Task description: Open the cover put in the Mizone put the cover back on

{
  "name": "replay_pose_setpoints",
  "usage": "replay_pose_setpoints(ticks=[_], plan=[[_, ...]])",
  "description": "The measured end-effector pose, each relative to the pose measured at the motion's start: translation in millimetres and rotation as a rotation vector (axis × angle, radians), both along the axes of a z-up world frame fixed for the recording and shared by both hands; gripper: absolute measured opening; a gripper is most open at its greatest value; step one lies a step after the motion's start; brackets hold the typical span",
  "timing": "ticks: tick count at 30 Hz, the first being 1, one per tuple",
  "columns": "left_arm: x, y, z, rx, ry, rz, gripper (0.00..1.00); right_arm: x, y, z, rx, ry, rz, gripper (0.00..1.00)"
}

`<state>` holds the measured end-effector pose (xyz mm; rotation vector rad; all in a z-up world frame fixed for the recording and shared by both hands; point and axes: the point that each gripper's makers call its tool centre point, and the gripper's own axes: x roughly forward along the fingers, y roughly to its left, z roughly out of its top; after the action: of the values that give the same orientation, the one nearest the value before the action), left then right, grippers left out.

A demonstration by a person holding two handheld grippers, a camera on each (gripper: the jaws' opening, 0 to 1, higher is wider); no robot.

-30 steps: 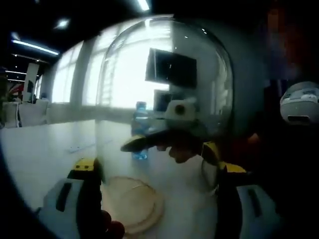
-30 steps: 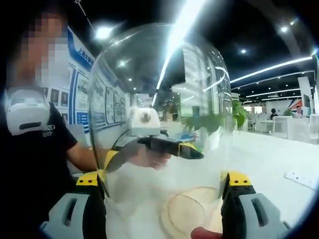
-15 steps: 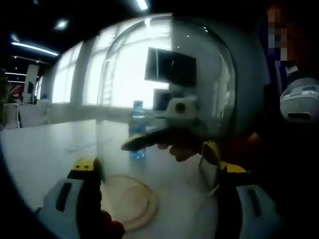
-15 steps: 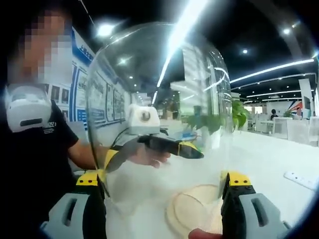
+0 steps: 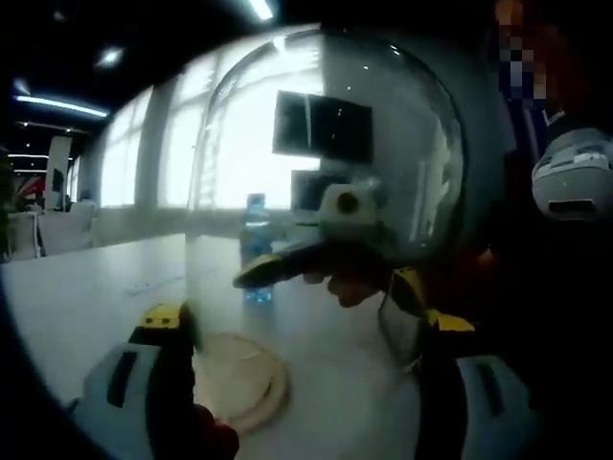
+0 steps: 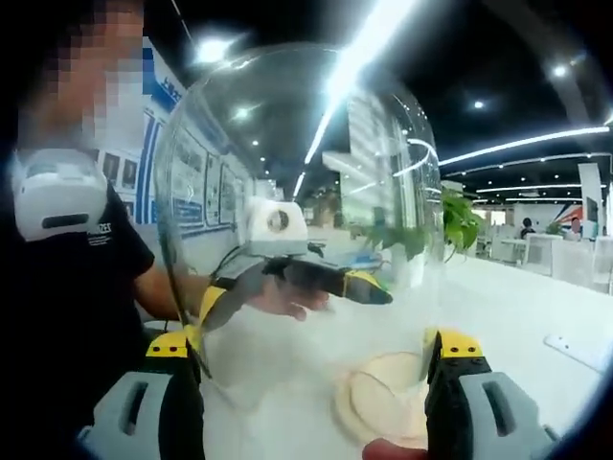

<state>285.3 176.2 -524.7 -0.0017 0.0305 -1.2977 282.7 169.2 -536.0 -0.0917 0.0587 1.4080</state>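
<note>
Two grippers are holding one clear glass dome cover point(image 5: 326, 182) between them, lifted off its round wooden base point(image 5: 235, 379), which is lying on the white table point(image 5: 86, 297) below and in front of us. We are seeing bare tabletop spreading wide to the far side of the base in the left gripper view, with the table edge well away; in the right gripper view the table point(image 6: 517, 307) is running open toward a distant office area.

In the left gripper view we are looking through the dome at a blue-capped Mizone bottle point(image 5: 255, 251) standing upright on the table beyond the base, well apart from it, with dark screens and bright windows behind. In the right gripper view the wooden base point(image 6: 388, 402) is sitting low between the jaws, a green plant point(image 6: 460, 225) is showing past the glass, and a person in a dark shirt point(image 6: 67, 316) is standing at the side.

Our left gripper point(image 5: 297, 335) is gripping the dome's lower rim with its jaws wide, pressed against opposite sides of the glass wall. Our right gripper point(image 6: 316, 369) is doing the same from the opposite side of the cover point(image 6: 297, 211), jaws spread across the dome's width. Each gripper is appearing through the glass in the other's view.
</note>
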Motion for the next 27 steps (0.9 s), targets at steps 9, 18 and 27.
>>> replay_pose_setpoints(ticks=[9, 18, 27], plan=[[-13.0, -2.2, -0.2, 0.015, 0.005, 0.004, 0.85, -12.3, -1.9, -0.7, 0.01, 0.006, 0.007, 0.9], [-20.3, -0.9, -0.6, -0.014, 0.001, 0.002, 0.85, -17.6, -2.5, 0.9, 0.029, 0.008, 0.003, 0.9], [-28.7, -1.8, -0.6, -0.024, 0.002, 0.002, 0.85, -25.0, -3.4, 2.1, 0.037, 0.012, 0.002, 0.9]])
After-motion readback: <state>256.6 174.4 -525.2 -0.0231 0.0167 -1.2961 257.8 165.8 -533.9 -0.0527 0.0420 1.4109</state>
